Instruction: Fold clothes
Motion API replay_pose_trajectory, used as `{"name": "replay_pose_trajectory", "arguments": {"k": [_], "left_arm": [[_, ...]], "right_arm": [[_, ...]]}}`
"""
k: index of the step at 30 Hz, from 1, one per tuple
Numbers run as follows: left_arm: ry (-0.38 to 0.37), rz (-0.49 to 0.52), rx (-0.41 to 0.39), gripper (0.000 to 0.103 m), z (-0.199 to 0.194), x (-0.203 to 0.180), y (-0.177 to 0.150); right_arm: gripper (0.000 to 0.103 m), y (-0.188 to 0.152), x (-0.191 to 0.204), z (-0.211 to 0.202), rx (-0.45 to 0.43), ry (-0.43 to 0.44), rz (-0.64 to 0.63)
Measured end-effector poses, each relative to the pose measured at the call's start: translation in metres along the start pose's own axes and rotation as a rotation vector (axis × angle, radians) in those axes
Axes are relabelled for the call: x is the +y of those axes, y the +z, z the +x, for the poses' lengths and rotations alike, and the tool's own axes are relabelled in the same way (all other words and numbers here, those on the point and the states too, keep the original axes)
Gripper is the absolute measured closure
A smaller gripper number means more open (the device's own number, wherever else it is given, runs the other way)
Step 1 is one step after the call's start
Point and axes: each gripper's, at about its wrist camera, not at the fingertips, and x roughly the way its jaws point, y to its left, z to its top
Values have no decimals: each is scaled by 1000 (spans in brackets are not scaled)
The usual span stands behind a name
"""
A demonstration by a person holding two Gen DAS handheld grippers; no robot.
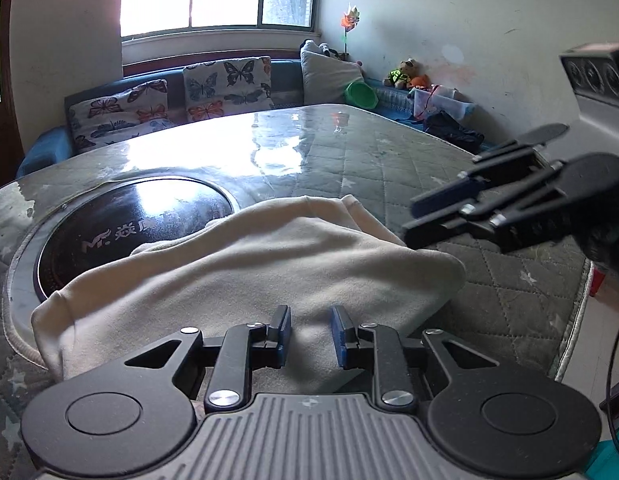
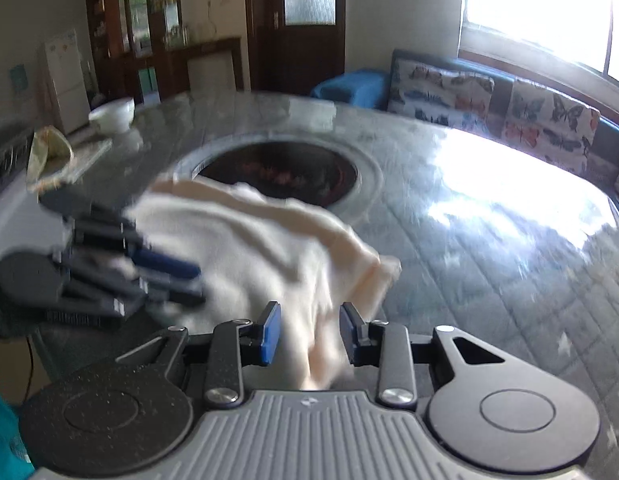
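Observation:
A cream garment [image 1: 245, 276] lies bunched and partly folded on the quilted table top [image 1: 409, 160], its far edge over the dark round hotplate [image 1: 141, 216]. My left gripper [image 1: 310, 334] is open, its fingers just above the near part of the cloth with nothing between them. My right gripper [image 1: 413, 220] hovers at the right, above the garment's right edge, its jaws close together. In the right wrist view the garment [image 2: 249, 248] is blurred; the right gripper [image 2: 309, 334] is open over its near edge, and the left gripper [image 2: 191, 284] reaches in from the left.
A sofa with butterfly cushions [image 1: 225, 80] runs behind the table under the window. A green bowl [image 1: 361, 94], toys and dark clothes [image 1: 453, 130] lie at the back right. A white bowl [image 2: 113, 112] and a cloth [image 2: 49, 152] sit at the table's far left.

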Motion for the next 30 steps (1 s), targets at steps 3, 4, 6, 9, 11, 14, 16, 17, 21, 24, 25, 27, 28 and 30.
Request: {"name": "replay_pose_trajectory", "arguments": {"k": [3, 4, 6, 9, 11, 14, 16, 17, 21, 24, 25, 27, 28, 30], "left_arm": [[-1, -7, -2, 78, -3, 0, -1], [0, -8, -1, 78, -5, 1, -2], [1, -12, 4, 77, -6, 3, -4], [-2, -19, 5, 77, -7, 4, -6], [-4, -24, 4, 76, -8, 5, -7], [-7, -33, 1, 75, -8, 6, -8], [-8, -40, 1, 75, -8, 6, -9], [-9, -42, 0, 75, -8, 6, -10], [-14, -47, -2, 74, -9, 7, -11], [-22, -46, -4, 70, -8, 8, -10], [-25, -43, -5, 69, -8, 7, -11], [-28, -36, -7, 68, -8, 6, -11], [-29, -35, -8, 68, -7, 6, -12], [-33, -39, -9, 67, -7, 7, -12]], "right_arm": [[71, 3, 3, 16, 12, 26, -7], [71, 2, 3, 21, 23, 28, -5], [71, 0, 3, 30, 45, 29, 0], [71, 2, 1, 33, 48, 29, 16], [71, 9, 2, 32, 32, 21, 4], [71, 22, 4, 37, 14, 22, 0], [71, 34, 4, 49, 8, 34, 6], [71, 39, 4, 55, 9, 41, 10], [71, 54, 4, 81, 26, 37, 16], [71, 60, 1, 97, 43, 26, 26], [71, 61, 0, 101, 48, 22, 32], [71, 62, -3, 109, 59, 16, 46], [71, 62, -4, 112, 66, 12, 52], [71, 64, -5, 116, 71, 7, 60]]}}
